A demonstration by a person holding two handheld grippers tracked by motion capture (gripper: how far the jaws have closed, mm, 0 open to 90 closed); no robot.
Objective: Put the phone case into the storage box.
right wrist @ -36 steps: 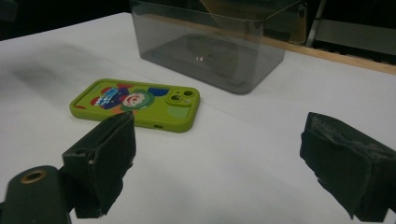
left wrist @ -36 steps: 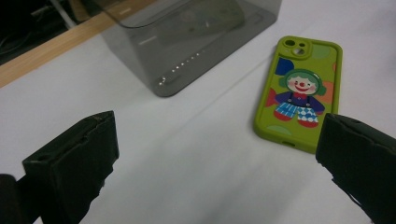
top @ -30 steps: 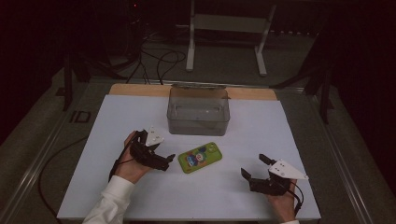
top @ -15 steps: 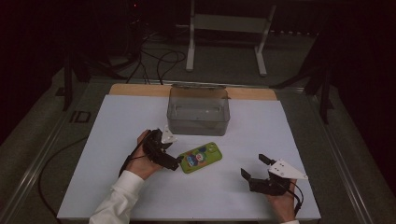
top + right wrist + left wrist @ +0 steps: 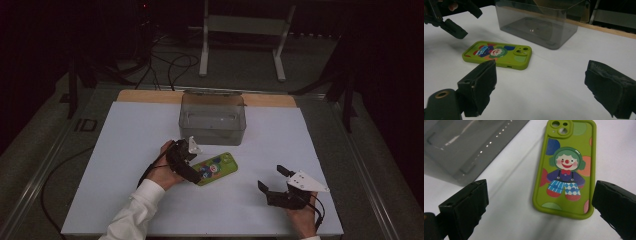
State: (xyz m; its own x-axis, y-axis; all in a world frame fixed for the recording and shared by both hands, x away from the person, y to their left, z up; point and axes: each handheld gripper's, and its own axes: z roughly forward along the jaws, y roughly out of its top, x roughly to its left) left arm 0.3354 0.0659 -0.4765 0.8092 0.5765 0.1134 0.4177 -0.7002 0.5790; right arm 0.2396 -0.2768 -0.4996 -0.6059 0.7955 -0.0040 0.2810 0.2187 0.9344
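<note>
A green phone case (image 5: 216,167) printed with a cartoon clown lies flat, back up, on the white table (image 5: 125,150). My left gripper (image 5: 196,167) is open at the case's left end. In the left gripper view the case (image 5: 565,167) lies just ahead of and between the spread jaws of my left gripper (image 5: 541,192), nearer the right jaw, untouched. My right gripper (image 5: 271,177) rests open near the front right, apart from the case. The right gripper view has the case (image 5: 497,53) beyond my right gripper (image 5: 544,77), with the left gripper (image 5: 461,18) at the upper left.
A clear, empty plastic box (image 5: 212,120) stands just behind the case, toward the table's far edge; it is also in the left gripper view as a box (image 5: 461,147) at upper left. A wooden strip (image 5: 150,96) borders the far side. Cables lie on the floor beyond.
My left gripper has moved right across the table until its open jaws reach the case's left end. The right gripper and the case have stayed put.
</note>
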